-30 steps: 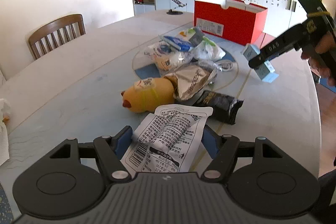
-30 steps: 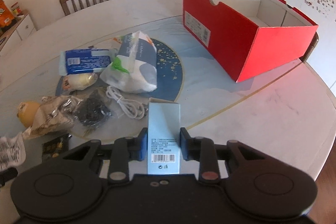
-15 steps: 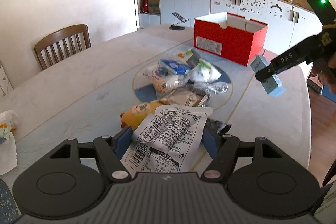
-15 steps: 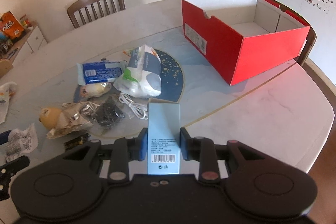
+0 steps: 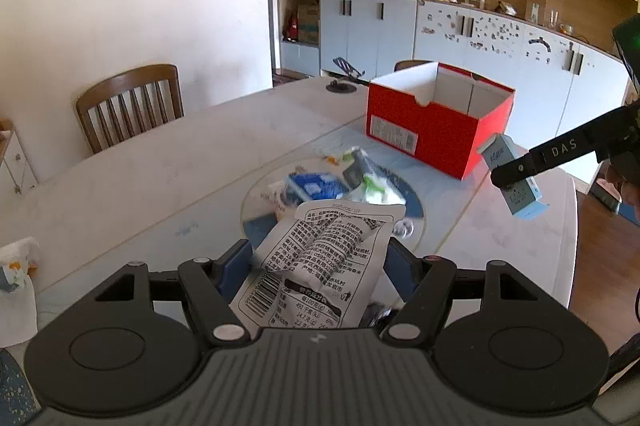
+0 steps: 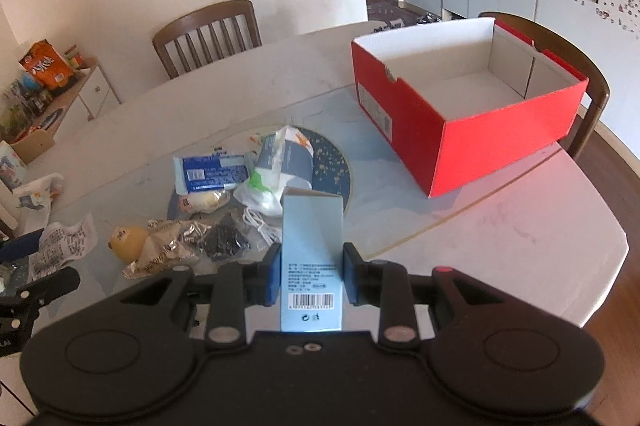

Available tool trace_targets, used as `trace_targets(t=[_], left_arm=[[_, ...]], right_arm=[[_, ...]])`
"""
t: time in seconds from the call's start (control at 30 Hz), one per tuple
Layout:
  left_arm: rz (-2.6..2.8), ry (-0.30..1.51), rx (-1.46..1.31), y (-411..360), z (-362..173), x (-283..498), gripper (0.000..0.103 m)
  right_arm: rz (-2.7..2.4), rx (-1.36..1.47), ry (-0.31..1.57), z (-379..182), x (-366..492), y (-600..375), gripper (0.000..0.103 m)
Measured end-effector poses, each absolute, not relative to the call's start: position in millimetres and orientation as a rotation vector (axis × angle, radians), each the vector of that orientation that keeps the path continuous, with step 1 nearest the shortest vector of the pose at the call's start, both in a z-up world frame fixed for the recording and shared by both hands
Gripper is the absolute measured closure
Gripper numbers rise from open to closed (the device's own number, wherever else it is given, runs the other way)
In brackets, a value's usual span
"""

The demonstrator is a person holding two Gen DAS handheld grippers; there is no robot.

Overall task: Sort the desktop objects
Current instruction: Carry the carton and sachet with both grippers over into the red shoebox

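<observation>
Tools are both loaded and hanging in the air above the counter (image 6: 520,226). Left tool (image 5: 320,268) is clamping a white printed sachet (image 5: 320,266) between its blue pads; the sachet is sticking forward out of the jaws, crumpled, barcode side showing. Right tool (image 6: 311,272) is clamping a pale blue carton (image 6: 312,258) by its two long sides, barcode end toward the camera, the carton pointing forward along the fingers. From the left wrist view the same carton (image 5: 516,182) is showing tilted in the right tool, off to the right and above the counter's right edge.

Red box (image 6: 472,130) is sitting open, white inside and empty, toward the counter's far right edge. Remaining clutter is lying around the dark round mat (image 6: 332,166) at mid-counter: blue-and-white pouch (image 6: 212,172), white-and-grey bag (image 6: 280,166), white cable (image 6: 260,226), black packet (image 6: 226,240), crinkled foil wrapper (image 6: 168,250), yellow round item (image 6: 128,242) touching the foil. All of these are well apart from the red box.

Wooden chair (image 6: 208,34) is standing at the counter's far edge.
</observation>
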State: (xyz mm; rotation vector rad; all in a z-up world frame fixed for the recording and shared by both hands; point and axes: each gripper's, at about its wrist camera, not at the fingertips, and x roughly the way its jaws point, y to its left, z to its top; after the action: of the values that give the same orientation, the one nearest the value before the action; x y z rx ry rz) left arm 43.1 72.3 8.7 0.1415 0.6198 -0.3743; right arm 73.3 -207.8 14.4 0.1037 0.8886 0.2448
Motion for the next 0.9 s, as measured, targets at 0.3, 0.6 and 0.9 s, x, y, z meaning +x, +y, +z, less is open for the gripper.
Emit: trace_targets(t=[0.3,0.6,0.9], left_arm=[[-0.299,0.594,0.125,30.2,26.8,51.3,0.032],[-0.252,0.597,0.093,-19.7,36.5,70.4,0.032],[-0.234,0.589,0.109,-62.1,42.1,95.1,0.032]], right_arm=[[0.345,0.071,0.891,32.3,100.3,-243.0,0.074],[0.422,0.034,0.882,47.0,140.6,-280.6,0.074],[0.46,0.051,0.88,52.5,177.7,-314.3,0.074]])
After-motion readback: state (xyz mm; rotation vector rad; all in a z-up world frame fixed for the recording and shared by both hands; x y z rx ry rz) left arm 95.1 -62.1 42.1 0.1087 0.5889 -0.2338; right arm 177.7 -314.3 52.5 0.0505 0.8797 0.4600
